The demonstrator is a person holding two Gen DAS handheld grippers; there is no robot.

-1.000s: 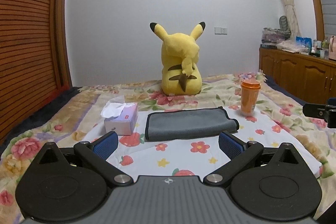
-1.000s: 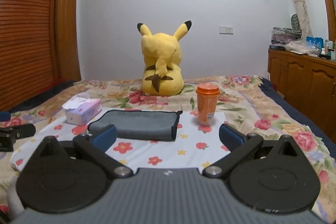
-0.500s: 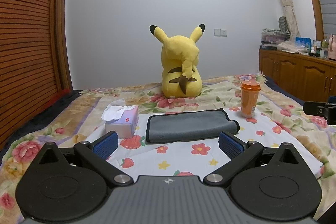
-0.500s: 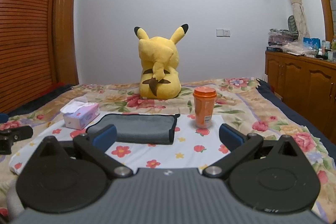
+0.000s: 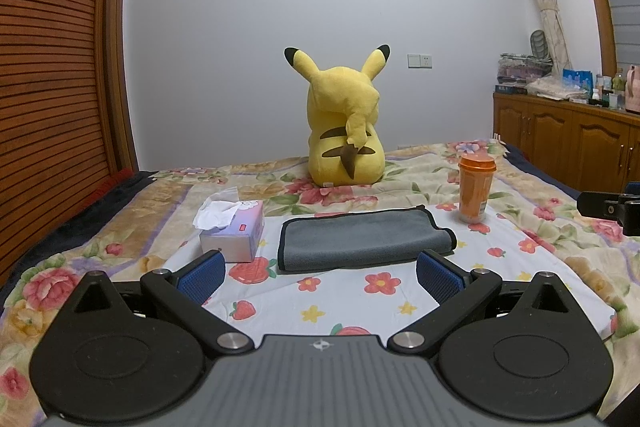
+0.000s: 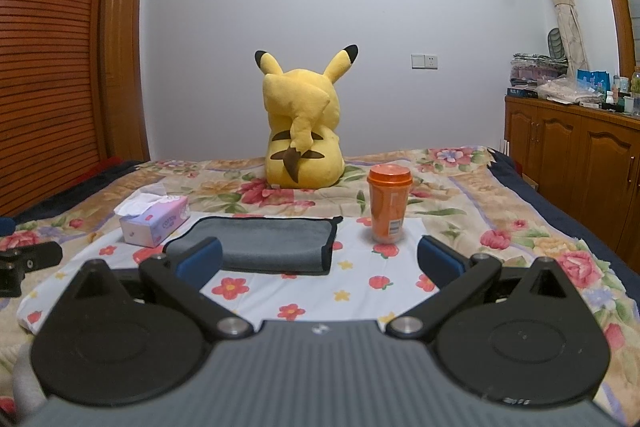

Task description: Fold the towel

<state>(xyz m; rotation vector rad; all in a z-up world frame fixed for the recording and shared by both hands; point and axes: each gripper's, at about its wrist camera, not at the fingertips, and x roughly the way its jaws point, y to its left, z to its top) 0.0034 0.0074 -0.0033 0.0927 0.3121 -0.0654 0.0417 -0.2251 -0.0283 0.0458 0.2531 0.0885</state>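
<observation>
A grey towel with a dark edge (image 5: 362,239) lies folded flat on a white flowered cloth (image 5: 352,291) on the bed; it also shows in the right wrist view (image 6: 272,245). My left gripper (image 5: 320,277) is open and empty, held back from the towel's near edge. My right gripper (image 6: 318,259) is open and empty, back from the towel and to its right. The right gripper's tip shows at the far right of the left wrist view (image 5: 612,209); the left gripper's tip shows at the far left of the right wrist view (image 6: 24,263).
A tissue box (image 5: 236,231) stands left of the towel. An orange lidded cup (image 5: 475,187) stands right of it. A yellow plush toy (image 5: 344,135) sits behind. A wooden sliding door (image 5: 48,67) is on the left, wooden cabinets (image 5: 568,143) on the right.
Both grippers have tilted up and drawn back a little from the towel. The towel, box and cup have not moved. Both grippers stay open.
</observation>
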